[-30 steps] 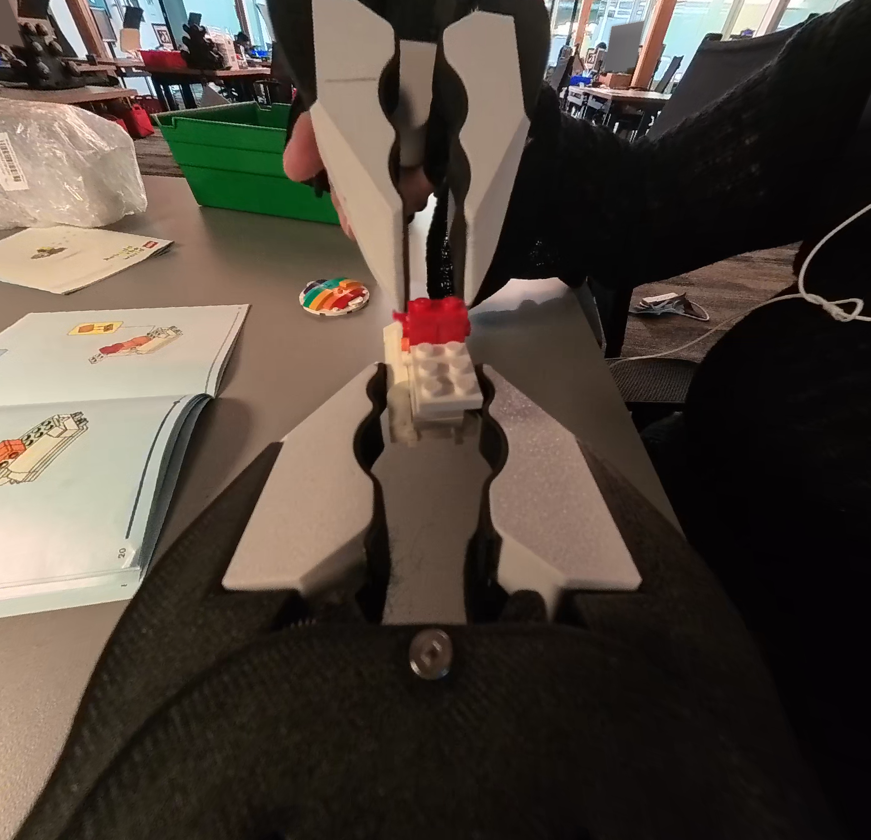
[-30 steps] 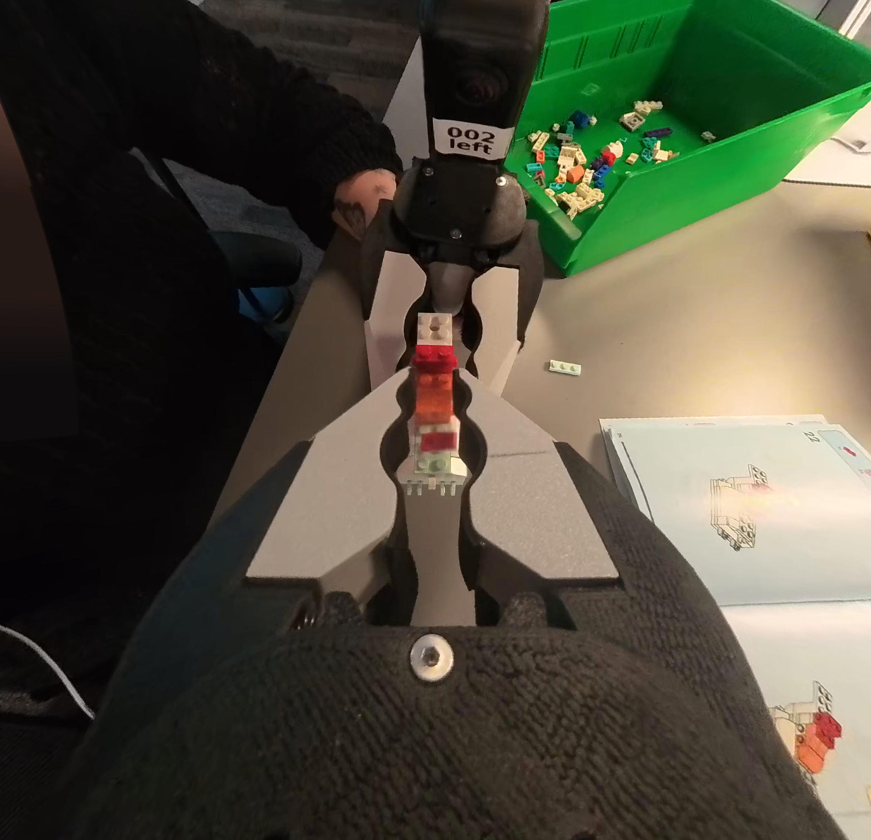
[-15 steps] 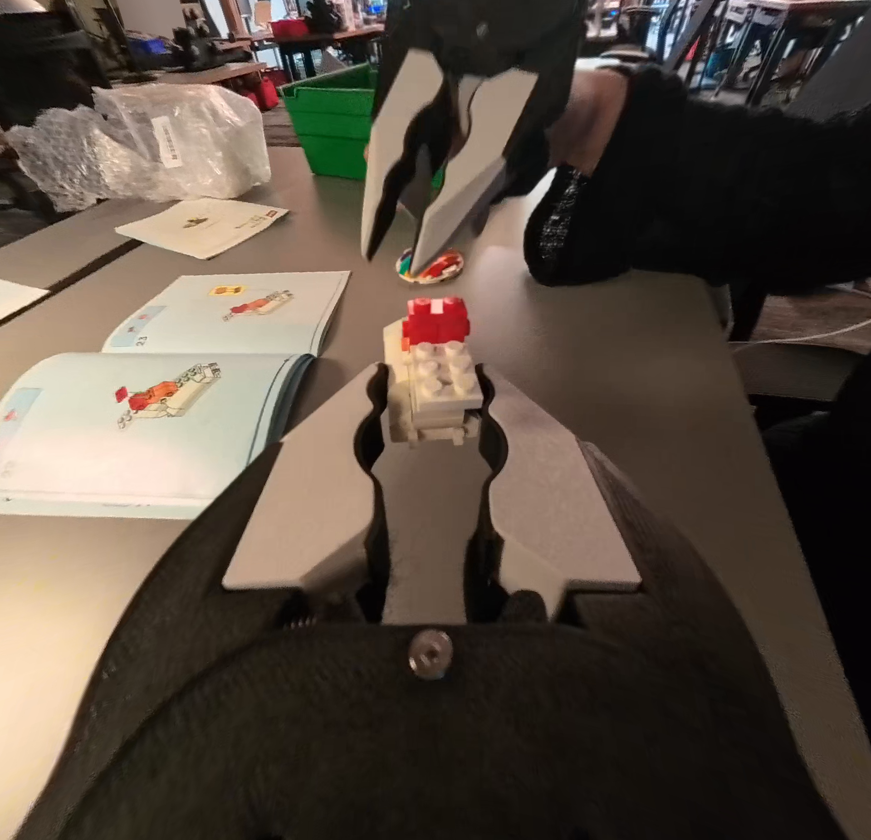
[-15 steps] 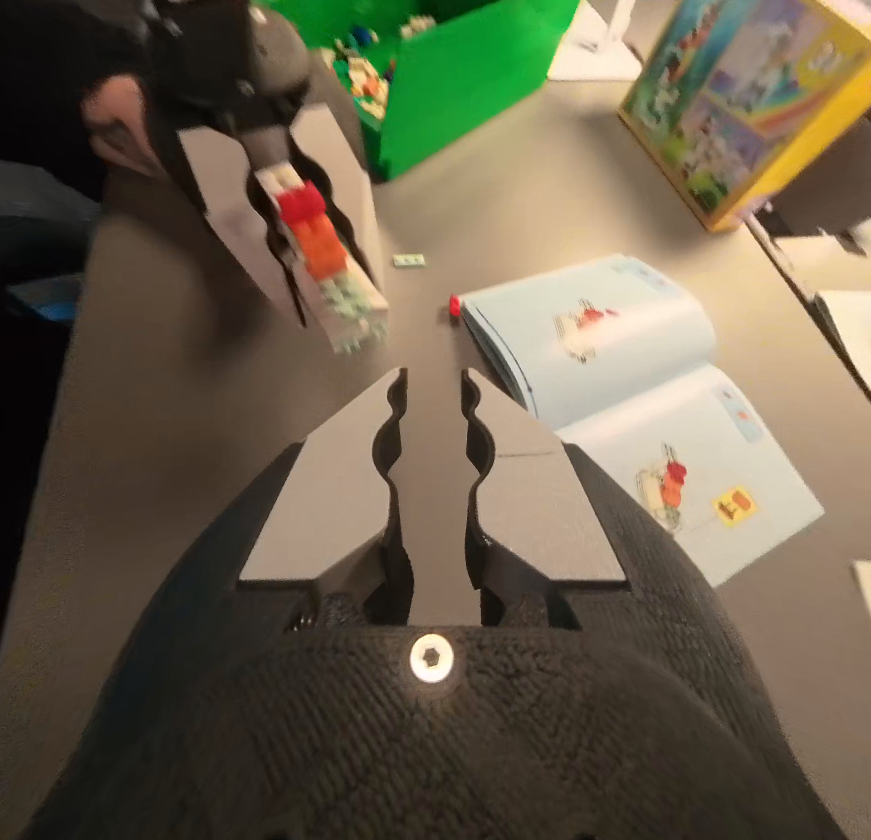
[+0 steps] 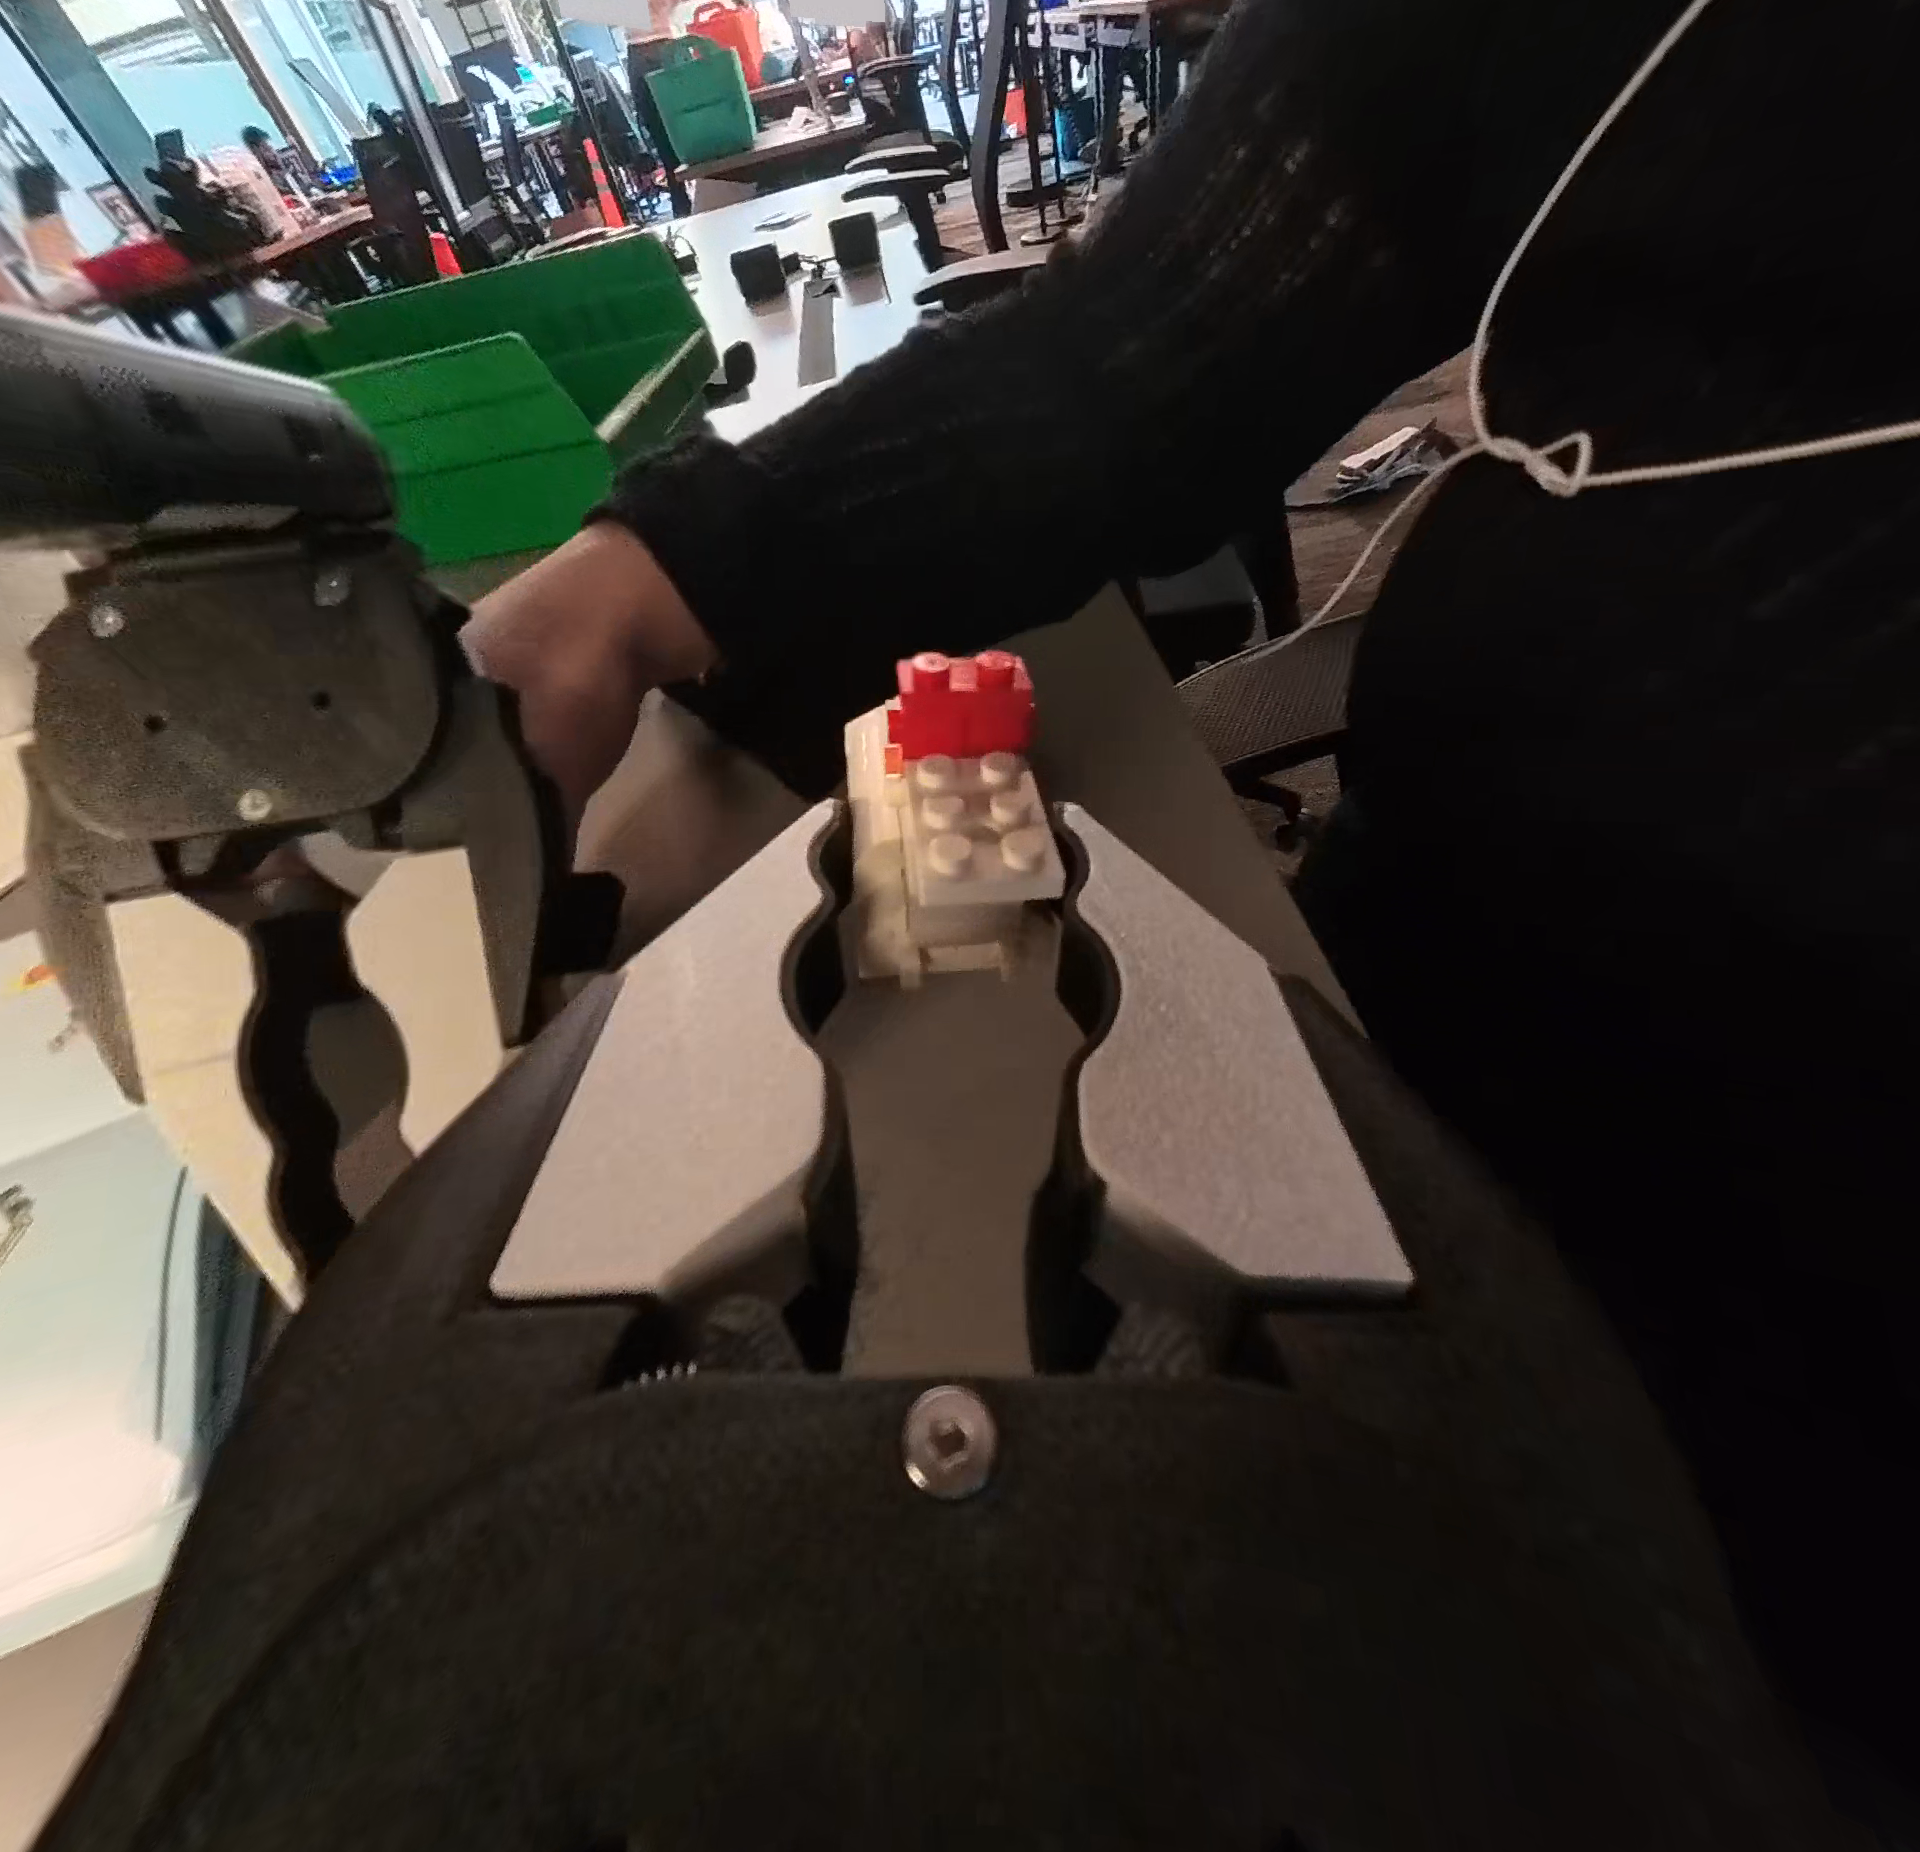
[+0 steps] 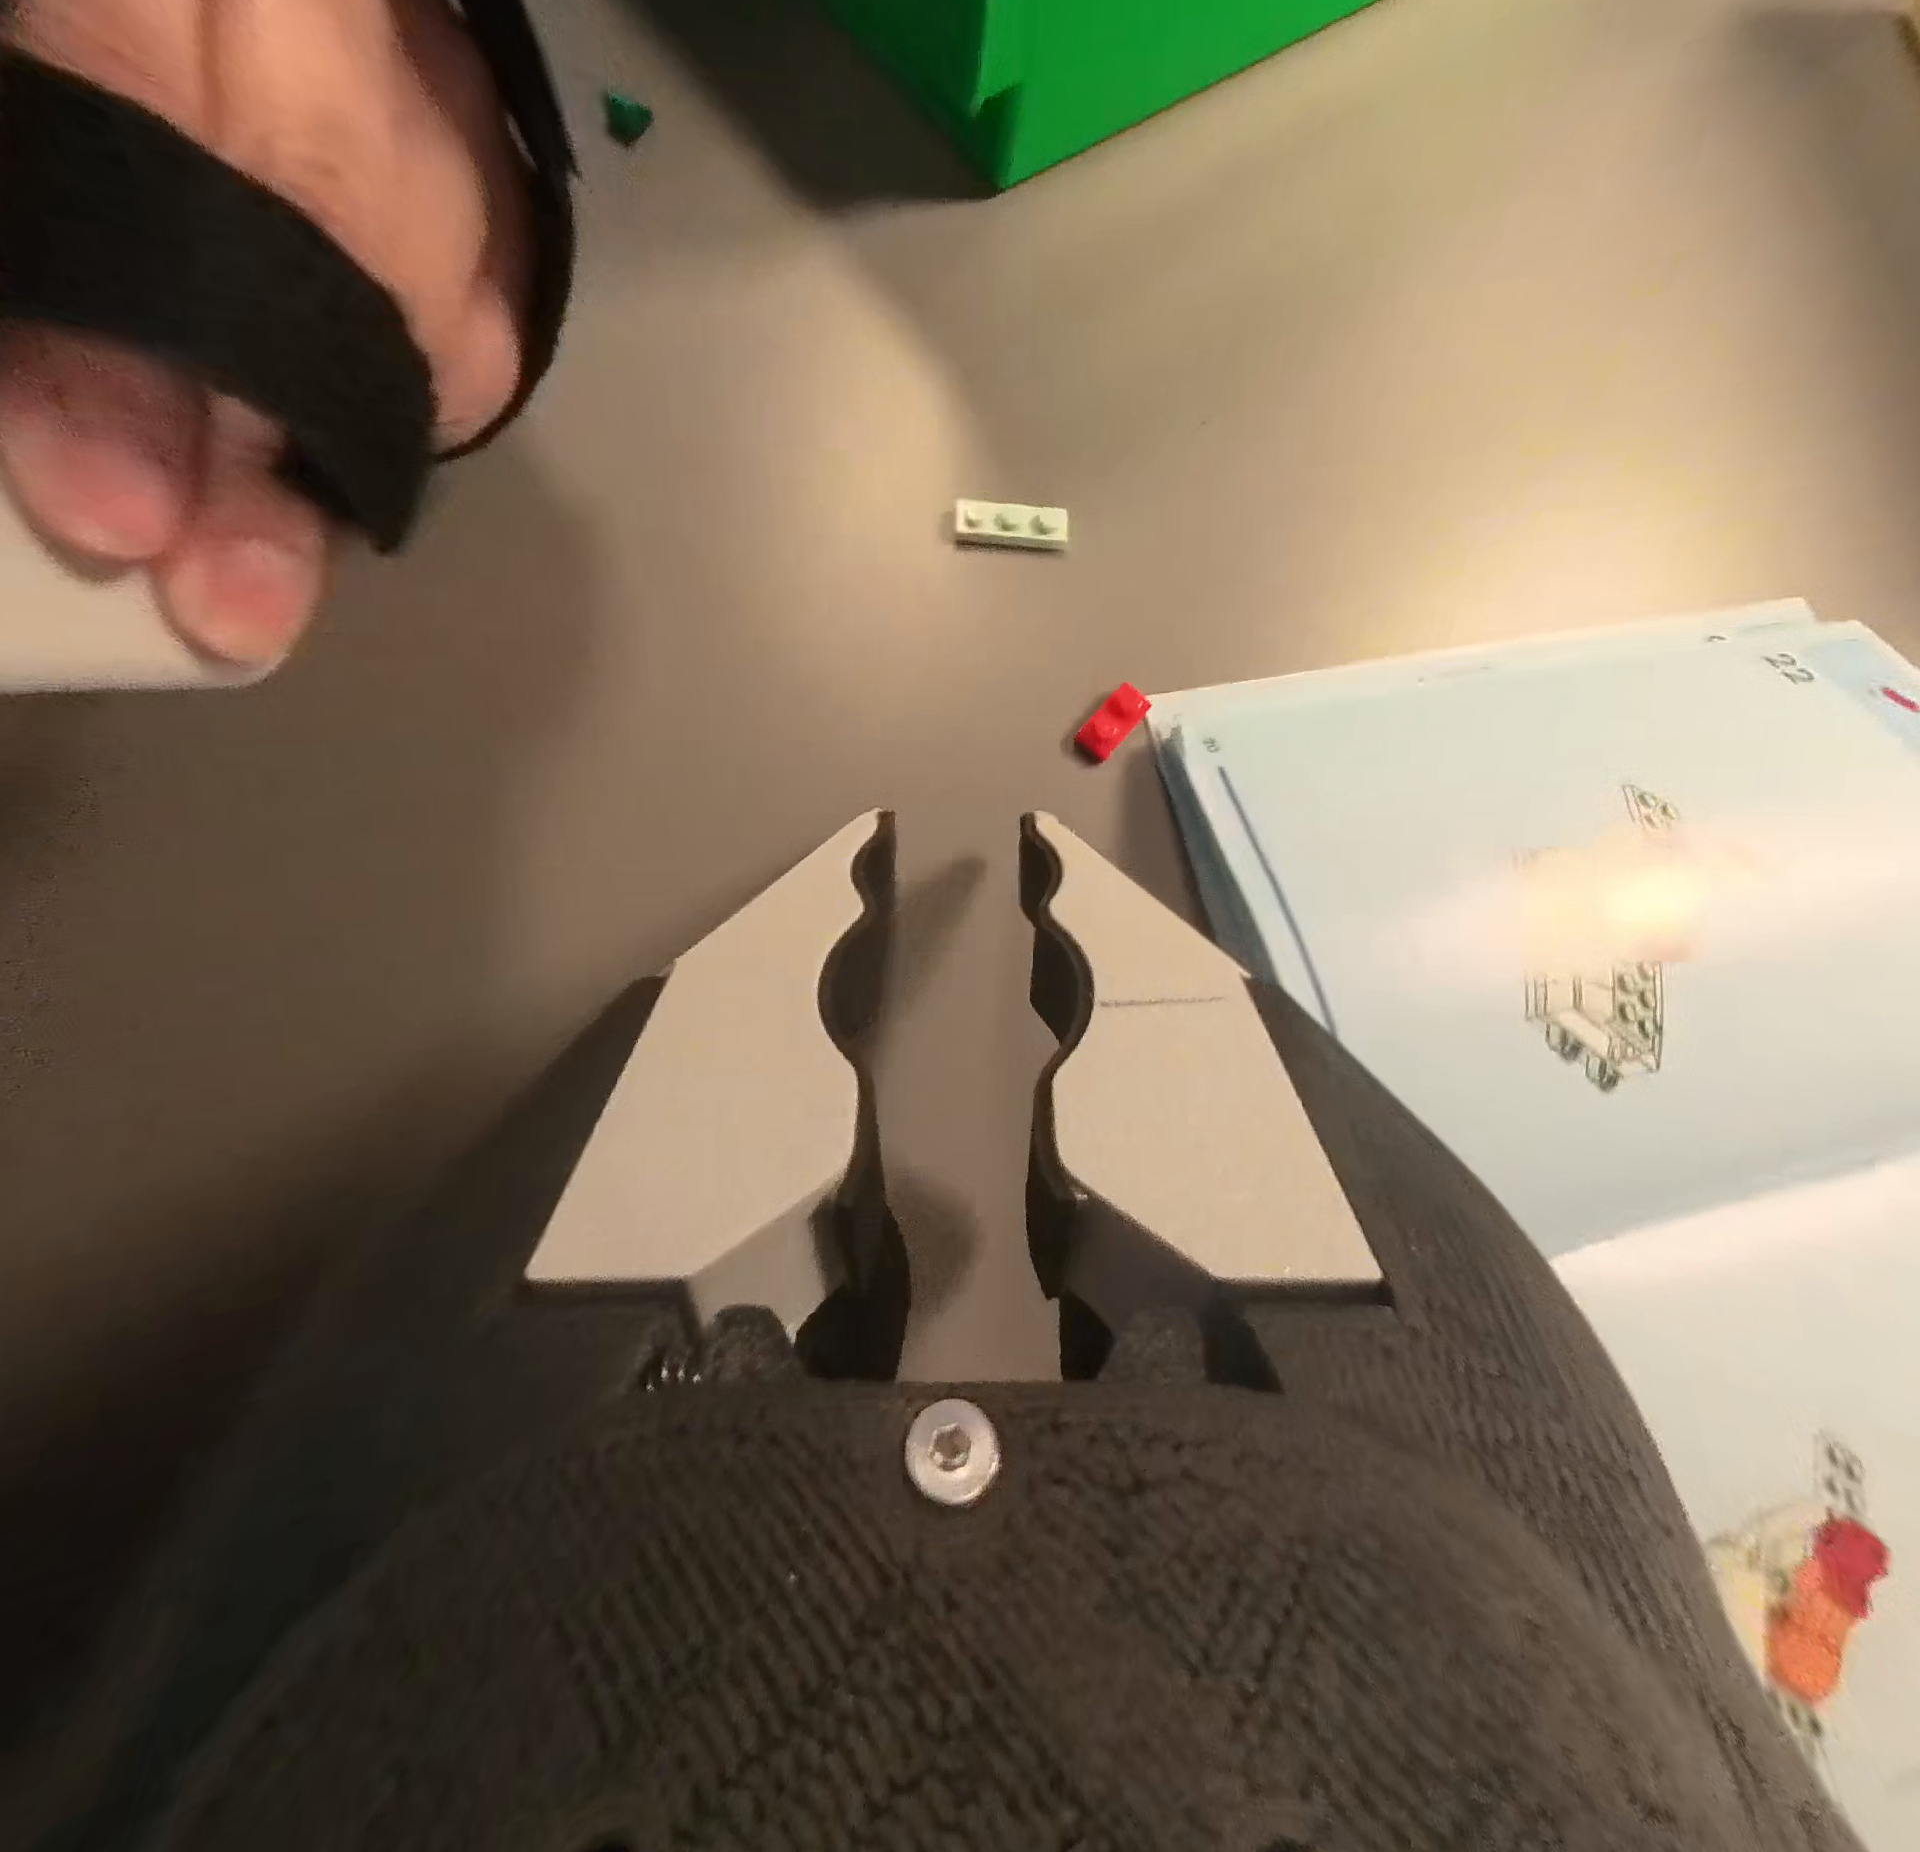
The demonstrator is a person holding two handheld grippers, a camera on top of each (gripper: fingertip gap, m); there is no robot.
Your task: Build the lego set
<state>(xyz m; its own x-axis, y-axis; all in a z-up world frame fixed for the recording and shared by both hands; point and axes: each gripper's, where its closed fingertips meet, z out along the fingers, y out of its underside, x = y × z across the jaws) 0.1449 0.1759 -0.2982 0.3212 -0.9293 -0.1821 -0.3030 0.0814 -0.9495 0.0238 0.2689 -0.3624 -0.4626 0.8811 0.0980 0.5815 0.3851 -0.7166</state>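
Note:
My left gripper (image 5: 951,815) is shut on the lego assembly (image 5: 971,846), a white stack of bricks with a red brick on its far end, held above the table edge. My right gripper (image 6: 956,820) is open and empty, with a narrow gap between its fingers, pointing down at the grey table. It also shows at the left of the left wrist view (image 5: 301,1023), apart from the assembly. A pale green three-stud plate (image 6: 1010,524) and a small red piece (image 6: 1112,722) lie on the table just beyond the right fingertips.
The open instruction booklet (image 6: 1558,919) lies to the right, touching the red piece. The green bin (image 6: 1143,26) stands at the back, with a tiny green piece (image 6: 627,119) near it. A hand (image 6: 208,296) fills the upper left. A black sleeve (image 5: 1039,431) crosses behind the assembly. From my right tips it is roughly 7 cm to the pale green three-stud plate (image 6: 1010,524); from my left, 20 cm.
My right gripper has let go of the assembly, swung away and dropped low over the table near the loose pieces. My left gripper has kept its hold and turned.

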